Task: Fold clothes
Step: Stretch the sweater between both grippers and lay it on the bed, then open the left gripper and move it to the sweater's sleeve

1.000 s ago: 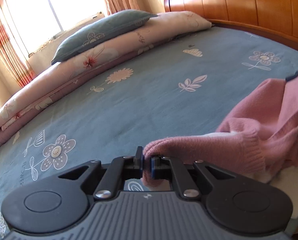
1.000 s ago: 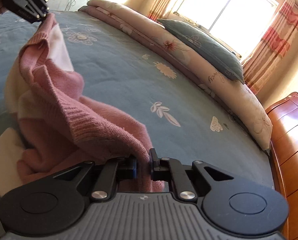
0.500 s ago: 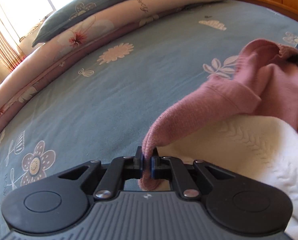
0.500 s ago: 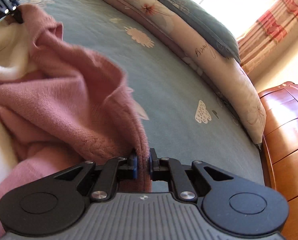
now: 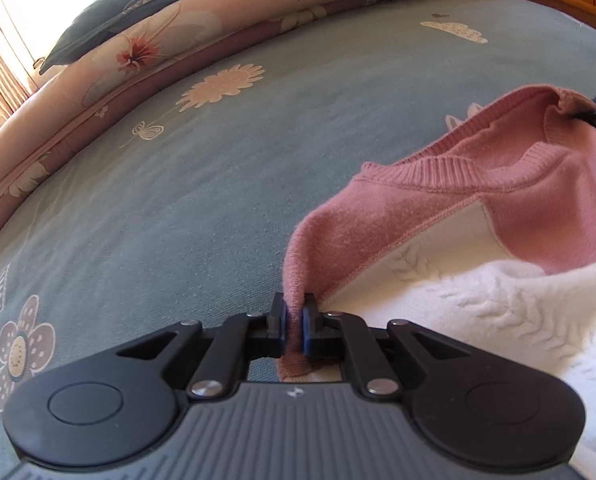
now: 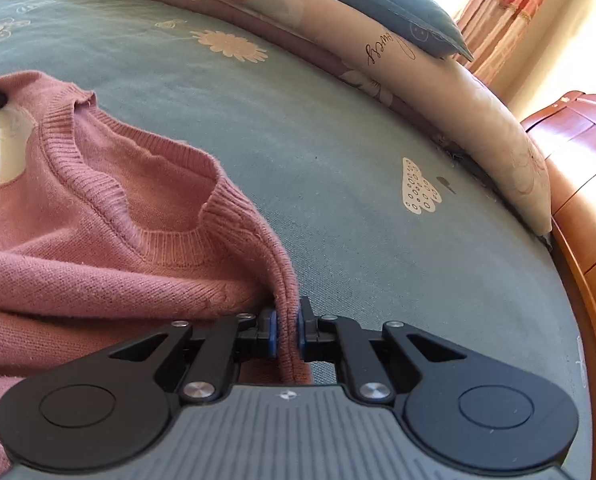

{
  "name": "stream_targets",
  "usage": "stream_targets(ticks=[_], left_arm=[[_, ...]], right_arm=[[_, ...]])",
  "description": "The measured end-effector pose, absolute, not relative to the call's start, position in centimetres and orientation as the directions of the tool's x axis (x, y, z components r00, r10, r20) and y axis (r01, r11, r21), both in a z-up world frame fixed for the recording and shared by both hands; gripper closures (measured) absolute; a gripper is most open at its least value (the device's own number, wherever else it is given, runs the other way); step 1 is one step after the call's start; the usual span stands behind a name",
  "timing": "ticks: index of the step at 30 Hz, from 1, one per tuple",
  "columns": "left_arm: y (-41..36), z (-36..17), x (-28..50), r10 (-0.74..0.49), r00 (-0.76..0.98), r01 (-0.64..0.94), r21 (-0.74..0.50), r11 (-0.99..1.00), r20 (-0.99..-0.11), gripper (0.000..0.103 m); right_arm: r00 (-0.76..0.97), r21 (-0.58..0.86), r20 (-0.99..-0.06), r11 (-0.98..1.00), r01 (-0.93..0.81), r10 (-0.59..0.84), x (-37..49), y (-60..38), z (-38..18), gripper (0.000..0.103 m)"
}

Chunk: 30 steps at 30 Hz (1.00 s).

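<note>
Sweater (image 5: 546,196) stretches between both tongs, left tongs (image 5: 294,326) and right tongs (image 6: 286,330) each clamped on a pink shoulder edge.

Pink-and-white sweater (image 5: 538,200), floral blue sheet (image 5: 218,200)

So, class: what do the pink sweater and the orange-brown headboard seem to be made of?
Pink sweater: soft knitted yarn, probably wool or acrylic; ribbed collar and fuzzy surface show. Orange-brown headboard: apparently varnished wood; glossy panels reflect light.

The pink sweater (image 6: 98,232) has come down, spread across the bedsheet (image 6: 338,160).
</note>
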<state>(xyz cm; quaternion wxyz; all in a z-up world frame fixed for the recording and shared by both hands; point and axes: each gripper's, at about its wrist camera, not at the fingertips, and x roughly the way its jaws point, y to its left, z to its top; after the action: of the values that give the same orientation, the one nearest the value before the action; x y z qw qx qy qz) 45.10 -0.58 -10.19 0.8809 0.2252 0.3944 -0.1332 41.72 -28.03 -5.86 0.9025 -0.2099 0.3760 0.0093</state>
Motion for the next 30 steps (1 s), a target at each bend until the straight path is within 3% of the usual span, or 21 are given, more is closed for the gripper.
stream_targets(ticks=[10, 12, 19, 24, 30], left_arm=[[-0.9, -10.1, 47.1, -0.042, 0.677, 0.361, 0.281, 0.889, -0.735, 0.097], [-0.9, -10.4, 46.9, -0.035, 0.684, 0.358, 0.294, 0.886, -0.729, 0.091], [-0.3, -8.0, 44.5, -0.04, 0.676, 0.36, 0.282, 0.889, -0.736, 0.088], [-0.1, -4.9, 40.5, -0.085, 0.676, 0.395, 0.262, 0.881, -0.732, 0.063], [-0.6, -1.8, 34.2, -0.113, 0.666, 0.418, 0.243, 0.876, -0.737, 0.061]], right_arm=[[0.728, -0.31, -0.672, 0.945, -0.108, -0.137, 43.1, -28.7, -5.7, 0.092], [0.726, -0.326, -0.673, 0.938, -0.121, -0.14, 42.8, -28.5, -5.7, 0.091], [0.705, -0.297, -0.697, 0.947, -0.121, -0.129, 39.7, -28.9, -3.0, 0.068], [0.713, -0.236, -0.696, 0.965, -0.11, -0.089, 35.1, -29.0, -0.5, 0.065], [0.689, -0.174, -0.723, 0.979, -0.104, -0.056, 29.6, -28.2, 1.3, 0.064]])
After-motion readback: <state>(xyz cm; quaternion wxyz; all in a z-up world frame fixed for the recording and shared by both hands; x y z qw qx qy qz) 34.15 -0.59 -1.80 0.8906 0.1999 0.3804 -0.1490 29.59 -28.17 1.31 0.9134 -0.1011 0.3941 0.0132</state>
